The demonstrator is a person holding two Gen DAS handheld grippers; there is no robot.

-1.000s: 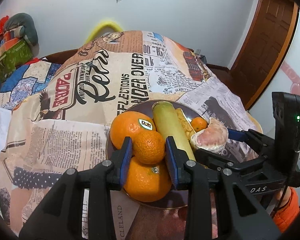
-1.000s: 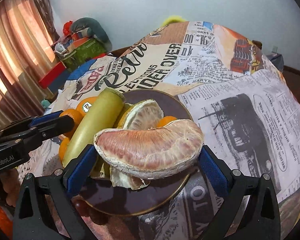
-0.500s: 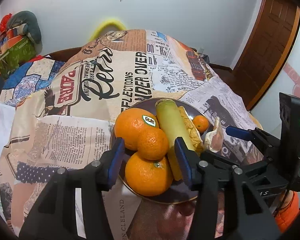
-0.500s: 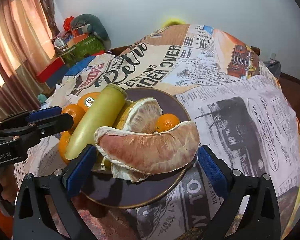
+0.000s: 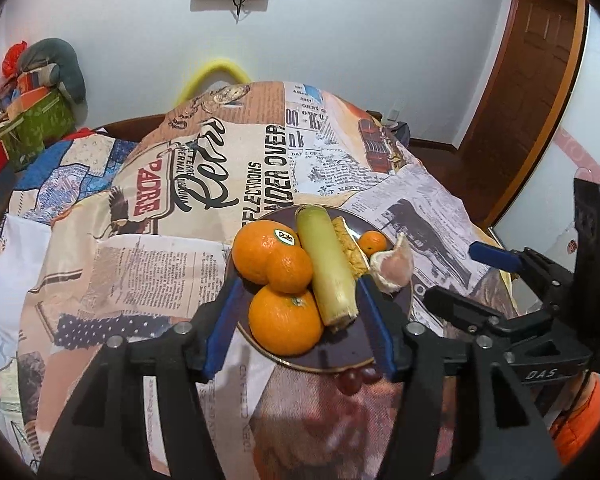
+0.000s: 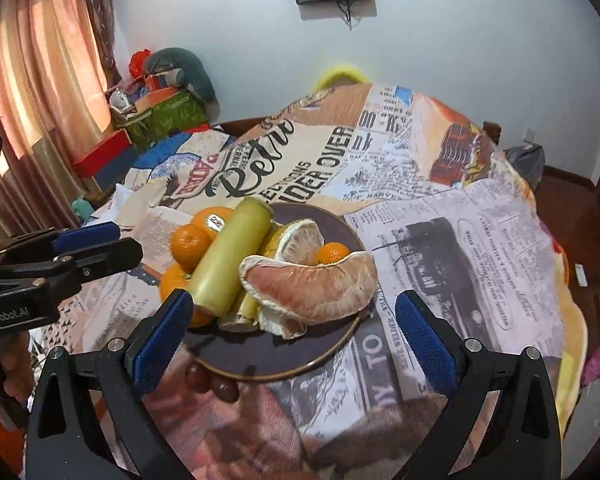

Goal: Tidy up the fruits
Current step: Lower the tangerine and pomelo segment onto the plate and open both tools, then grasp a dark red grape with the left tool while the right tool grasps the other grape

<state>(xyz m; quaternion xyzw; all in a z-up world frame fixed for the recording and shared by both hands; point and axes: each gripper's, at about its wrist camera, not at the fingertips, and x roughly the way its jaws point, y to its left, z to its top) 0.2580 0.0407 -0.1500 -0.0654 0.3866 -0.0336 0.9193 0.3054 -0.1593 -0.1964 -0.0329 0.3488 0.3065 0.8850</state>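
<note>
A dark round plate [image 5: 340, 354] [image 6: 260, 356] on the table holds two large oranges [image 5: 284, 320], a small mandarin [image 5: 289, 268], a pale green sugarcane piece [image 5: 328, 264] [image 6: 228, 260], a tiny mandarin [image 5: 372, 243] and pomelo segments [image 6: 312, 288] [image 5: 394, 270]. My left gripper [image 5: 300, 326] is open and empty, above the plate's near edge. My right gripper [image 6: 294, 334] is open and empty, just behind the big pomelo segment, which rests on the plate.
The table wears a newspaper-print cloth [image 5: 148, 264]. Dark grapes [image 5: 354, 378] [image 6: 212, 380] lie at the plate's near rim. Boxes and clutter [image 6: 156, 116] stand at the far left by a curtain. A wooden door [image 5: 528, 92] is at the right.
My left gripper let go of the small mandarin, opened wide and drew back. My right gripper released the pomelo segment onto the plate, opened and pulled back.
</note>
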